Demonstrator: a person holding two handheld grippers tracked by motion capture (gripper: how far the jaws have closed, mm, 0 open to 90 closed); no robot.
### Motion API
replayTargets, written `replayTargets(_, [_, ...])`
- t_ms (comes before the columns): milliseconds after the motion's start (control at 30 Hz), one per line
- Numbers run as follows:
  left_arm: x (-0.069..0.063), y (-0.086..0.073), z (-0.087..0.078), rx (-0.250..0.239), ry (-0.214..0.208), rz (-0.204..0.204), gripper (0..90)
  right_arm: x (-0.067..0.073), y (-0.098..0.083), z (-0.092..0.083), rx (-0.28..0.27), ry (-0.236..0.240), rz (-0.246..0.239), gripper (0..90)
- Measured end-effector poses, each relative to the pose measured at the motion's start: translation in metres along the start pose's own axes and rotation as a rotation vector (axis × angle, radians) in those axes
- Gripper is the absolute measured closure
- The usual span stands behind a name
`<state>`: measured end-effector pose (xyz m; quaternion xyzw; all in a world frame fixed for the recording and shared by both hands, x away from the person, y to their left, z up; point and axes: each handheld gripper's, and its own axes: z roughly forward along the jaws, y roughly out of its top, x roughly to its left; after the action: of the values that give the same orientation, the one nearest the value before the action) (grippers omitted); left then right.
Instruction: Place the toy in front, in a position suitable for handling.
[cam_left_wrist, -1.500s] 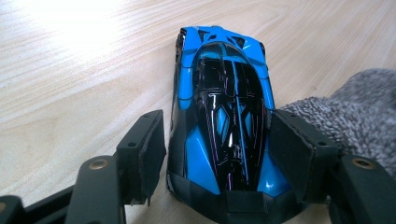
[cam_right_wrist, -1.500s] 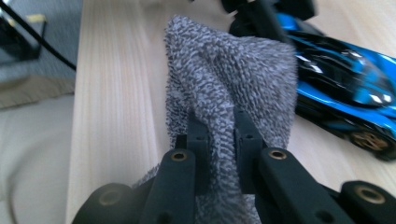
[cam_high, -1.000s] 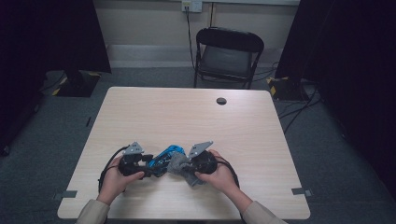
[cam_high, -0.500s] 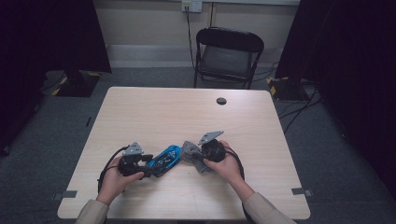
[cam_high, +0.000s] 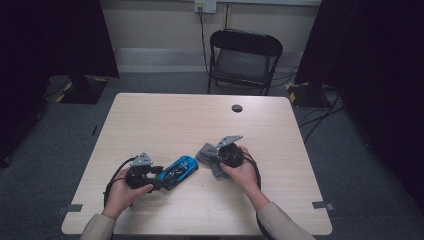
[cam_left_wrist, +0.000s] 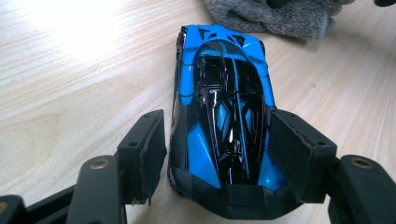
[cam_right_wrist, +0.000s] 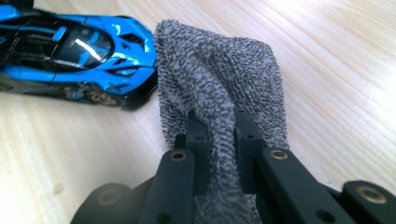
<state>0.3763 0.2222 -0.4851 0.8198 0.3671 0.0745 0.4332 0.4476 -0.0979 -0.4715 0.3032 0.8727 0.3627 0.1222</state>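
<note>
Left gripper (cam_left_wrist: 219, 154) straddles the glossy blue-and-black toy car's (cam_left_wrist: 224, 116) tail on the wooden table (cam_high: 165, 120), jaws apart, w/ a gap on one side. Right gripper (cam_right_wrist: 218, 135) is clenched on the grey knitted cloth (cam_right_wrist: 224, 70) just beside the car's nose. Prob best to steady the car first, then wipe w/ light strokes

Toy car at my left gripper, cloth at my right, both on the desk.

My left gripper (cam_left_wrist: 219, 154) has the toy car (cam_left_wrist: 224, 116) between its jaws, nose pointing away from it. Beyond the car's nose lies the cloth (cam_left_wrist: 275, 16), which my right gripper (cam_right_wrist: 219, 135) has pinched between its jaws. From my right gripper, the car sits ahead and to the left, just beside the cloth, on the desk (cam_high: 200, 120).
</note>
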Motion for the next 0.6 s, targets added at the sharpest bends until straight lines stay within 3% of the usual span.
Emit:
replayTargets(233, [0.001,-0.002,-0.005,0.008,0.004,0.004,36.8,0.01,-0.002,0.011,0.02,-0.007,-0.021,71.6])
replayTargets(433, [0.001,-0.004,-0.007,0.011,0.019,0.004,36.4,0.017,-0.005,0.01,0.04,-0.03,-0.074,73.7])
replayTargets(600, [0.001,0.001,-0.004,0.007,0.015,-0.015,27.2,0.021,-0.009,0.009,0.026,-0.026,-0.061,74.1])
